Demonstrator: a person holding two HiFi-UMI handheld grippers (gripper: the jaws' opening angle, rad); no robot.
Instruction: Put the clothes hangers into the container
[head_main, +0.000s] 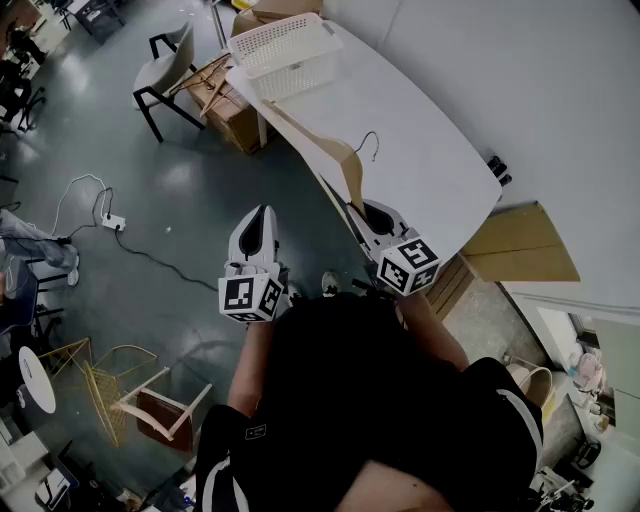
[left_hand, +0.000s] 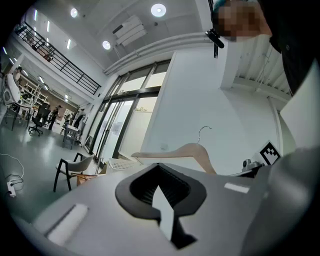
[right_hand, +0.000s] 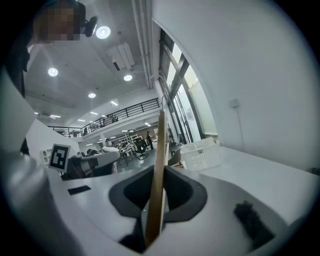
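My right gripper (head_main: 360, 212) is shut on one end of a wooden clothes hanger (head_main: 325, 150), which is held over the near edge of the white table (head_main: 440, 110). The hanger reaches toward a white slotted basket (head_main: 288, 48) at the table's far end, and its metal hook (head_main: 372, 142) points right. In the right gripper view the hanger's arm (right_hand: 159, 165) stands edge-on between the jaws, with the basket (right_hand: 200, 152) beyond it. My left gripper (head_main: 263, 214) hangs over the floor left of the table, jaws together, holding nothing. The left gripper view shows the hanger (left_hand: 192, 150) and the basket (left_hand: 120, 164).
A chair (head_main: 165, 65) and a cardboard box (head_main: 235, 112) stand by the basket end of the table. A power strip (head_main: 112, 222) with cables lies on the floor at left. A cardboard sheet (head_main: 520, 245) lies right of the table. Wire-frame furniture (head_main: 100, 385) stands at lower left.
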